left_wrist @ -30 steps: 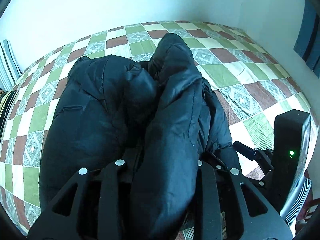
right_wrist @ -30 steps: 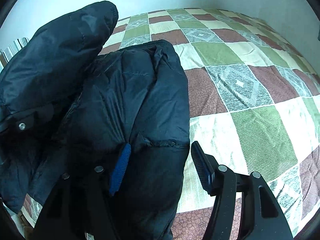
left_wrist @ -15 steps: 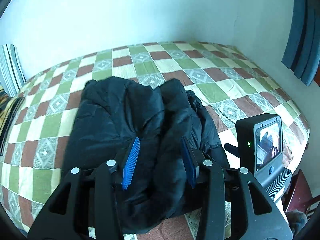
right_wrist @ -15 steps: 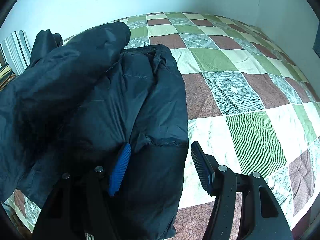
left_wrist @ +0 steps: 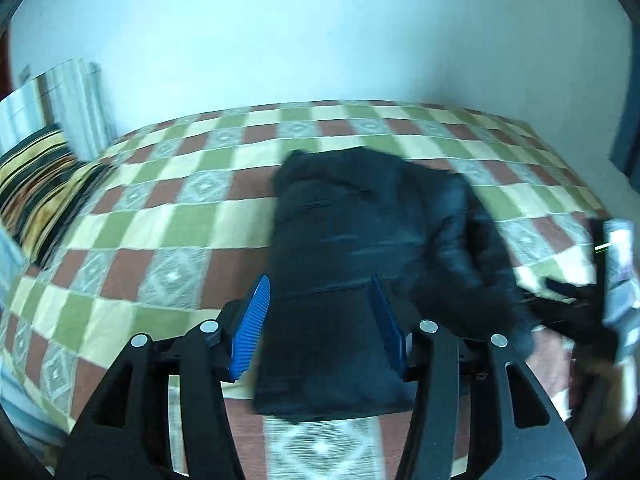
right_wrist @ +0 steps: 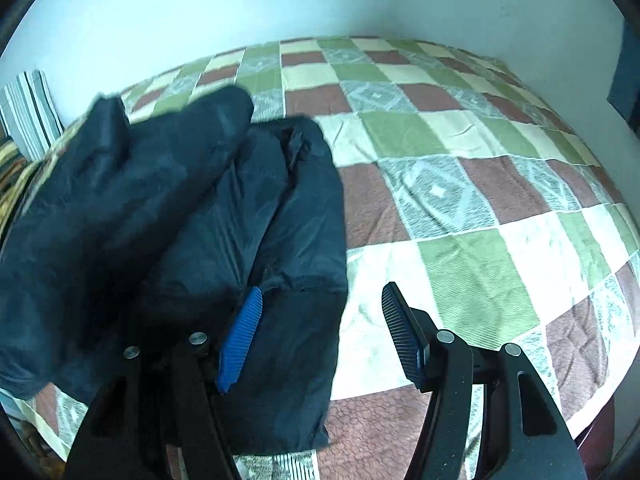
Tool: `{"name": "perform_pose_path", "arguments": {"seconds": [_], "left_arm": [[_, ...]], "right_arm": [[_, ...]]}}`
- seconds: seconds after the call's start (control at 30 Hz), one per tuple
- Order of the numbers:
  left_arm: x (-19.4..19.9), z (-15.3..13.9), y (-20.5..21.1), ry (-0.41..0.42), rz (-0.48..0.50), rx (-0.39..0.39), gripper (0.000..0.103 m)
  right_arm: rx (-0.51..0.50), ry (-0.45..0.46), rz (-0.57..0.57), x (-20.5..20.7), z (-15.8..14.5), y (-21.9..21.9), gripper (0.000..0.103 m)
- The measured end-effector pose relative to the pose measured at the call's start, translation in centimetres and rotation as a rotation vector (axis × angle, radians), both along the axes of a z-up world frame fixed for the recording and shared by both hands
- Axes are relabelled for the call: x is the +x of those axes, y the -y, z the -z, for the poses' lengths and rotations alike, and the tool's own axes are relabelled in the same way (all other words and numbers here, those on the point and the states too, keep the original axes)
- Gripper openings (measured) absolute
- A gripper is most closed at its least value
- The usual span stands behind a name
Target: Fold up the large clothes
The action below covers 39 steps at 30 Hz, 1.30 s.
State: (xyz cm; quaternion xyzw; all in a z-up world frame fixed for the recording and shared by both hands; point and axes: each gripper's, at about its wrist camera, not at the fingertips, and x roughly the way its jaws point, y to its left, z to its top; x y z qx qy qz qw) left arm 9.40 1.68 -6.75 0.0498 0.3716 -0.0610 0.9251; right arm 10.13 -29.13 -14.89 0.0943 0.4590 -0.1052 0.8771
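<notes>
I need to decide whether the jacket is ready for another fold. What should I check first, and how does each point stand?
1. Left tongs free of fabric: ok; they have just been opening, pads apart, the jacket lying beyond them.
2. Right tongs free: ok, open, nothing pinched.
3. Sleeve laid across the jacket body: ok.
4. Jacket fully on the checked bedspread: ok.
5. Fold flat and even: not ok, lumpy.
6. Bare bedspread to the right: ok.
</notes>
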Motion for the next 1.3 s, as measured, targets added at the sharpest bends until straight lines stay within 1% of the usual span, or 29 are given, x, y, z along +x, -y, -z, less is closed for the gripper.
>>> {"name": "perform_pose_path", "arguments": {"seconds": [0.17, 0.33, 0.47, 0.6, 0.67, 0.73, 0.8, 0.87, 1.0, 1.07, 1.1, 1.17, 1.2, 1.27, 1.3], "left_arm": [[1.3, 2.0, -4.4, -0.021, -0.12, 0.03, 0.052], [2.5, 4.8, -6.3, -0.081, -0.153, 0.035, 0.052], [2.7, 5.9, -6.8, -0.106, -0.147, 0.025, 0.052], [3.0, 6.2, -7.1, -0.111, -0.142, 0.006, 0.052], [3.3, 6.3, -7.2, -0.111, -0.14, 0.002, 0.052], [3.6, 6.4, -7.3, -0.114, -0.136, -0.004, 0.052], [4.1, 6.4, -7.4, -0.114, -0.133, -0.009, 0.052], [4.5, 6.4, -7.5, -0.111, -0.129, -0.015, 0.052], [5.4, 6.6, -7.4, -0.116, -0.12, -0.023, 0.052], [5.7, 6.7, -7.2, -0.116, -0.115, -0.026, 0.052], [5.8, 6.7, -7.1, -0.116, -0.113, -0.027, 0.052], [6.0, 6.7, -7.0, -0.116, -0.109, -0.027, 0.052], [6.0, 6.7, -7.0, -0.116, -0.108, -0.025, 0.052], [6.2, 6.6, -6.9, -0.115, -0.107, -0.02, 0.052], [6.3, 6.6, -6.8, -0.114, -0.107, -0.019, 0.052]], "right_arm": [[0.059, 0.09, -0.014, -1.1, -4.1, -0.4, 0.063], [0.119, 0.154, -0.091, -1.3, -7.2, -3.5, 0.063], [0.099, 0.165, -0.162, -0.6, -8.4, -6.8, 0.063], [0.075, 0.121, -0.216, 0.9, -7.6, -9.9, 0.063], [0.06, 0.083, -0.225, 1.7, -6.4, -11.0, 0.063], [0.041, 0.047, -0.221, 2.2, -5.3, -11.5, 0.063], [0.03, 0.016, -0.21, 2.6, -4.1, -11.7, 0.065], [0.031, 0.003, -0.202, 2.7, -3.5, -11.6, 0.067], [0.042, -0.011, -0.202, 2.8, -2.8, -11.7, 0.066], [0.049, -0.02, -0.209, 2.9, -2.5, -11.9, 0.056], [0.049, -0.023, -0.211, 3.0, -2.5, -12.0, 0.053], [0.043, -0.027, -0.221, 3.1, -2.3, -12.3, 0.039], [0.039, -0.028, -0.227, 3.1, -2.2, -12.4, 0.035], [0.024, -0.025, -0.228, 3.1, -2.2, -12.6, 0.017], [0.011, -0.022, -0.228, 3.1, -2.1, -12.6, 0.013]]}}
